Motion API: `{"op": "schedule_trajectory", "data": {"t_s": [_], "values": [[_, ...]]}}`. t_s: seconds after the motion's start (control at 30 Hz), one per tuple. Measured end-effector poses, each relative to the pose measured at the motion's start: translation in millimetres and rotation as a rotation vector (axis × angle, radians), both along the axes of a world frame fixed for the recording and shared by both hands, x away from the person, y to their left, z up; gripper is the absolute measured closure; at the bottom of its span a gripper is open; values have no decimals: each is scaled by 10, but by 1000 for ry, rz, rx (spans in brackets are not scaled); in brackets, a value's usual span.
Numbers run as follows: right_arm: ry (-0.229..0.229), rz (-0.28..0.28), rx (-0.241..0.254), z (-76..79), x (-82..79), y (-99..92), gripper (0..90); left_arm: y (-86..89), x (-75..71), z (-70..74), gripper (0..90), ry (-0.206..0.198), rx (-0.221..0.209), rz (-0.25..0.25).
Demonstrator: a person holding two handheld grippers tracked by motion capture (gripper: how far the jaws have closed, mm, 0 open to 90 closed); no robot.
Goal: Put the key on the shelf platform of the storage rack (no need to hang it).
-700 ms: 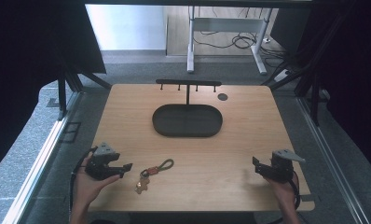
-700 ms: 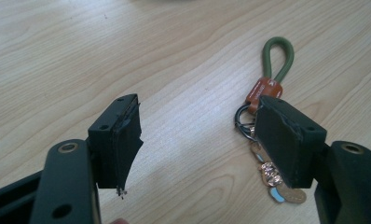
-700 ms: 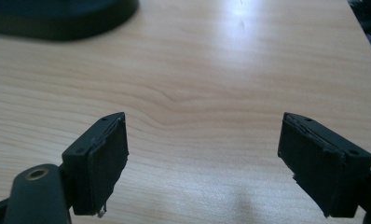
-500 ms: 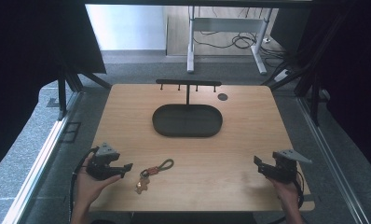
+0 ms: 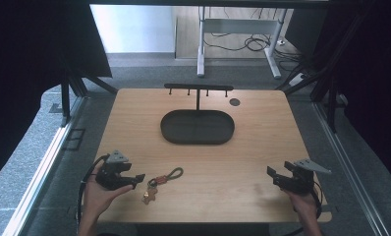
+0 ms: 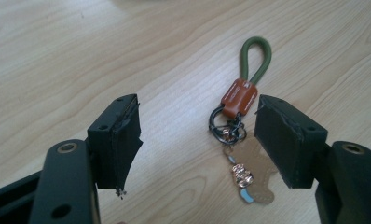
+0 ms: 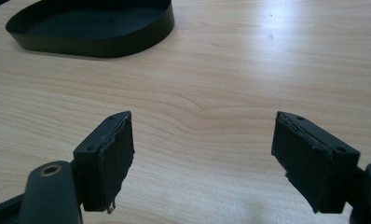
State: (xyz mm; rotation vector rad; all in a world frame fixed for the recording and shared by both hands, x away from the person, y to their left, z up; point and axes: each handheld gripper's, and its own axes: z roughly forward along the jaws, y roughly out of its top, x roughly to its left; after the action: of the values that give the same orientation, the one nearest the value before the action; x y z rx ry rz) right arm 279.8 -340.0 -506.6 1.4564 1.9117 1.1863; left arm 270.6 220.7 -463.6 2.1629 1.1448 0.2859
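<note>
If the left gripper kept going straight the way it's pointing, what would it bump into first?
Most likely the keychain. The left gripper has its jaws open and aimed right at it, with the keychain lying on the wooden table just ahead, not yet touched as far as I can tell.

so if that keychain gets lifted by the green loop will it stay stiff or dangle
Probably dangle: the keychain is a green cord loop, metal rings and flat charms linked loosely. It looks light, and pushed it would likely slide and bunch rather than roll.

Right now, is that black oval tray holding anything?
Empty. The black oval tray shows only its bare dark floor; the keychain lies on the table.
</note>
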Motion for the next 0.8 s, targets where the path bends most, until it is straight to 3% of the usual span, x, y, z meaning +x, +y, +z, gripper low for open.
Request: {"op": "schedule_trajectory", "data": {"t_s": [0.07,0.47,0.8], "values": [[3,-8,9,-13,-16,-23,213,-1,12,40,326,4,20,-14],[7,-4,3,-70,-105,-42,234,-50,98,228,332,-1,20,-93],[13,22,-18,-59,-135,-20,241,-308,247,324,332,22,68,-173]]}}
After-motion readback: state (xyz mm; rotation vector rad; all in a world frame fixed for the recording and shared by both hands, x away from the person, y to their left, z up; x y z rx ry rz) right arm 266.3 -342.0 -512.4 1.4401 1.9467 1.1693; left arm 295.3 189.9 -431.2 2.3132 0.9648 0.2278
